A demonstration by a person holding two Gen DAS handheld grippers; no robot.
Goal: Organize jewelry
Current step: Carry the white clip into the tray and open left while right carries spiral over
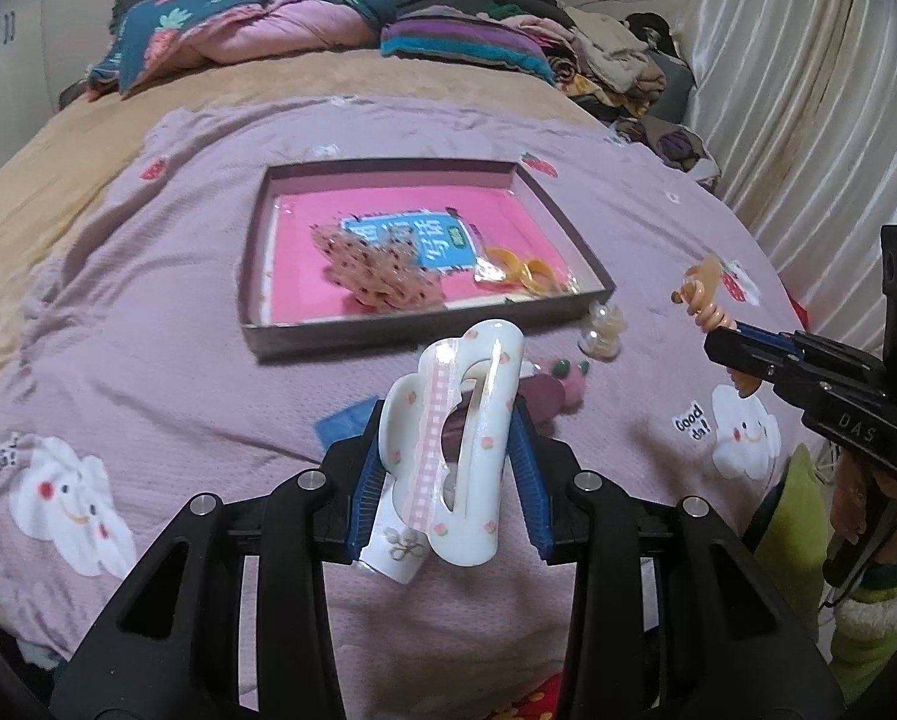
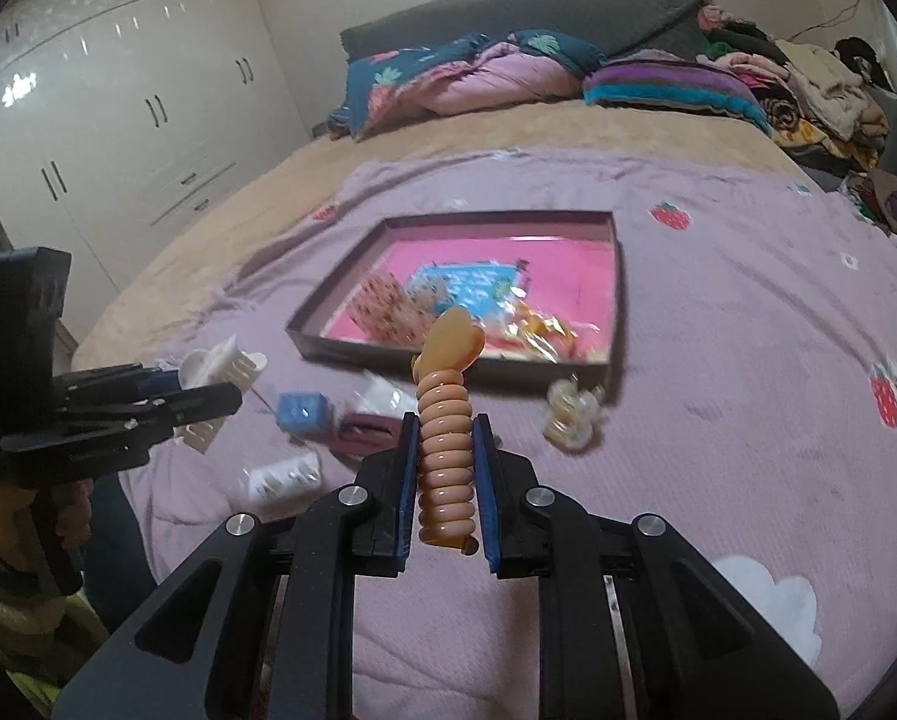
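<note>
My left gripper [image 1: 451, 414] is shut on a big white hair claw clip [image 1: 460, 450] with small pink flowers, held above the purple bedspread. My right gripper [image 2: 445, 426] is shut on an orange spiral hair tie [image 2: 445, 450] with a flat orange charm at its top. A shallow brown box [image 1: 388, 330] with a pink floor lies ahead on the bed; inside are a speckled brown clip [image 1: 376, 276], a blue card and orange rings in a clear bag [image 1: 523, 273]. In the left wrist view the right gripper [image 1: 718, 348] shows at the right with the hair tie [image 1: 703, 294].
Loose on the bedspread near the box are a clear clip [image 2: 571, 411], a blue box [image 2: 303, 411], a dark red box [image 2: 364, 435] and white earring cards [image 2: 283, 477]. Pillows and piled clothes [image 2: 808, 90] lie at the bed's head. A white wardrobe [image 2: 118, 90] stands left.
</note>
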